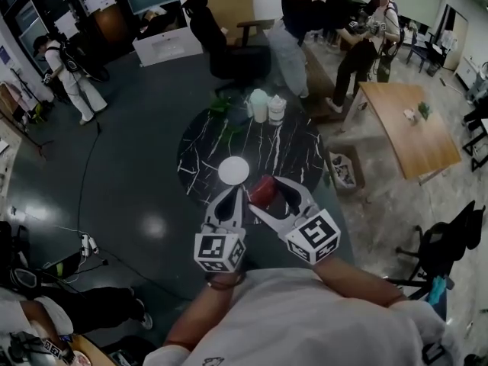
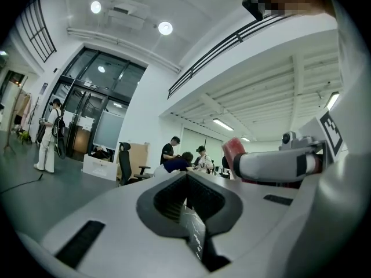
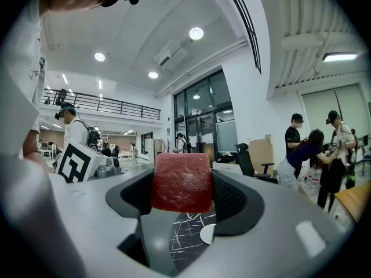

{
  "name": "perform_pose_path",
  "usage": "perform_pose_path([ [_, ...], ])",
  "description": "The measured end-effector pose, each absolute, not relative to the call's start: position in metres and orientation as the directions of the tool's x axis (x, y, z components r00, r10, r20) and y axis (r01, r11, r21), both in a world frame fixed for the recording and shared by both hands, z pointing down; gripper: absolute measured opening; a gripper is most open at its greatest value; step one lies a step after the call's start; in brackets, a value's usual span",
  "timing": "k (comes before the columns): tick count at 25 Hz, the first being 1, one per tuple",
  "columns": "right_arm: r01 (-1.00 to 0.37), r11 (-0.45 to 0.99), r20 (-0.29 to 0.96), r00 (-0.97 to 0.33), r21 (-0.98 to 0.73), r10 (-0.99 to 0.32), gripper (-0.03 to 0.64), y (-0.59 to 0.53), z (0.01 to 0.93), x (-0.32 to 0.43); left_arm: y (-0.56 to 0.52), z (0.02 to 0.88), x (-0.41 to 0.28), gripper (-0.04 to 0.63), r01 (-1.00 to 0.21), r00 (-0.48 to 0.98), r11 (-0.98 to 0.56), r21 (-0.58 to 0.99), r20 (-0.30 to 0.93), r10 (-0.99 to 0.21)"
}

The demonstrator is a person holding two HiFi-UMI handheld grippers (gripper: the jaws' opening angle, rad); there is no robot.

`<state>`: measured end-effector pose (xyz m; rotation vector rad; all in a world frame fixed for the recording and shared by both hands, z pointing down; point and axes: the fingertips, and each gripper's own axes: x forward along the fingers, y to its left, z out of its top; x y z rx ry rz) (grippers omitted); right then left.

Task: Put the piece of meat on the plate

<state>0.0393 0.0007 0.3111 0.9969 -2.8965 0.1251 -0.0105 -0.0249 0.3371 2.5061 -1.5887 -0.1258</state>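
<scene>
Nearest the operator, the two marker cubes sit side by side, one on each tool: left cube, right cube.

1. Left gripper: jaws brought together at the tips, nothing between them (confirmed in the left gripper view).
2. Right gripper: jaws clamped on the piece of meat, a red, roughly square block. The ribbed pads press on its two sides. The two grippers lie close together, tips angled toward each other.
3. Piece of meat: held in the air above the table, just right of the left gripper's tips. It does not touch the plate.
4. Plate: white, round and bare. It lies just ahead of the left gripper's tips, ahead and to the left of the right gripper. In the right gripper view, its edge shows below the meat, between the jaws.
5. Table: round, black with white veining, under and ahead of both grippers.
6. Far edge of the table, well beyond both grippers: a tall pale container, a shorter white tub touching it, and a green plant to their left.
7. Beyond the table: an office chair and standing people.
</scene>
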Motion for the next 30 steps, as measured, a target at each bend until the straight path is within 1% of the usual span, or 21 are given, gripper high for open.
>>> perform_pose_path([
  [9, -0.641, 0.765, 0.106, -0.767, -0.063, -0.633, 0.298, -0.038, 0.32, 0.023, -0.066, 0.346, -0.027, 0.006, -0.875, 0.455, -0.442, 0.197, 0.027, -0.89],
  [30, -0.688, 0.722, 0.11, -0.725, -0.073, -0.68, 0.298, -0.135, 0.322, -0.042, -0.164, 0.348, -0.089, 0.006, -0.845, 0.518, -0.504, 0.181, 0.043, -0.854],
])
